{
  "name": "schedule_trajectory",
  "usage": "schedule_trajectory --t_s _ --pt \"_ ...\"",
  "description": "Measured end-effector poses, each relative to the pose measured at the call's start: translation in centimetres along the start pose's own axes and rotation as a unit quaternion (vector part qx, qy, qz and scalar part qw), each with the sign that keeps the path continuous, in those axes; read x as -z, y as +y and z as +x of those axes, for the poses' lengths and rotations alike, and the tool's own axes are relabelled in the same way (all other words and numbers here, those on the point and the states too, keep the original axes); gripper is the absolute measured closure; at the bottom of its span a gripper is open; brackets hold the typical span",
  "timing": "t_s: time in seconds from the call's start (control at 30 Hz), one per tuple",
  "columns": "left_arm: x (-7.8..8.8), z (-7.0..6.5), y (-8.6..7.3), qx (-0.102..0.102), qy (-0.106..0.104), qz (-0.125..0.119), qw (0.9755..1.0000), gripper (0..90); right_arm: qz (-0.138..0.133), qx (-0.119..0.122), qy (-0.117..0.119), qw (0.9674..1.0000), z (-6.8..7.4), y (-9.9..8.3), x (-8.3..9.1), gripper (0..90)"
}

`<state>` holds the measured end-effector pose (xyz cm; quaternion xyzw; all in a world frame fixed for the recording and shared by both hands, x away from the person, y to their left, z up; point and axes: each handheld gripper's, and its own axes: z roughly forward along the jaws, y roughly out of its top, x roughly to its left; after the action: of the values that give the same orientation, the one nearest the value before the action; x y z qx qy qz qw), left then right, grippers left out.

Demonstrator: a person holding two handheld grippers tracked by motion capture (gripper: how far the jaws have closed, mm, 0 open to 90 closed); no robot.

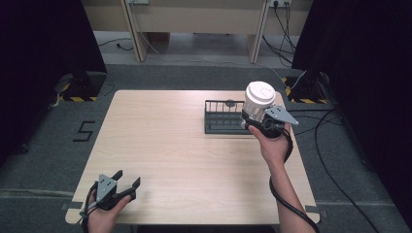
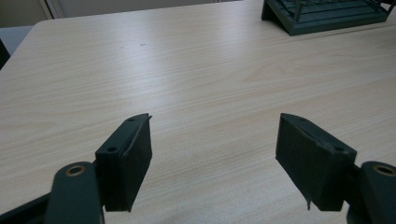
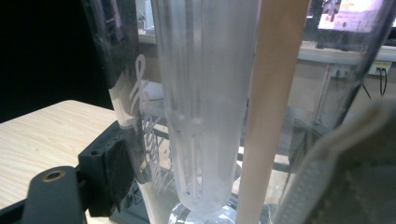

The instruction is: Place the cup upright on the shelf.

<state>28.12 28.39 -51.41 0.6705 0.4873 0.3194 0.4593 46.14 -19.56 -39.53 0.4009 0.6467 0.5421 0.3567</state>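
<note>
Nearest, the left tongs [image 1: 127,185] rest spread and empty at the counter [image 1: 170,155] edge. Farther off, the right tongs [image 1: 253,120] pinch a clear lidded tumbler [image 1: 259,99] above the dark wire rack [image 1: 221,118]; its slick wall could slip, likely clipping the rack.

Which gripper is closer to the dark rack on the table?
Right. The right gripper holds a clear bottle with a white lid just over the rack. The left gripper waits open at the table's near left corner, far away.
</note>
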Motion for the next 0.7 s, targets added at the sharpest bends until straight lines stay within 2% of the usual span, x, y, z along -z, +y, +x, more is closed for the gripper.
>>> schedule_trajectory --t_s 0.7 --pt "0.0 0.0 0.0 0.002 -0.002 0.001 1.0000 26.6 0.000 -0.003 -0.005 1.0000 0.0 0.9 -2.0 18.6"
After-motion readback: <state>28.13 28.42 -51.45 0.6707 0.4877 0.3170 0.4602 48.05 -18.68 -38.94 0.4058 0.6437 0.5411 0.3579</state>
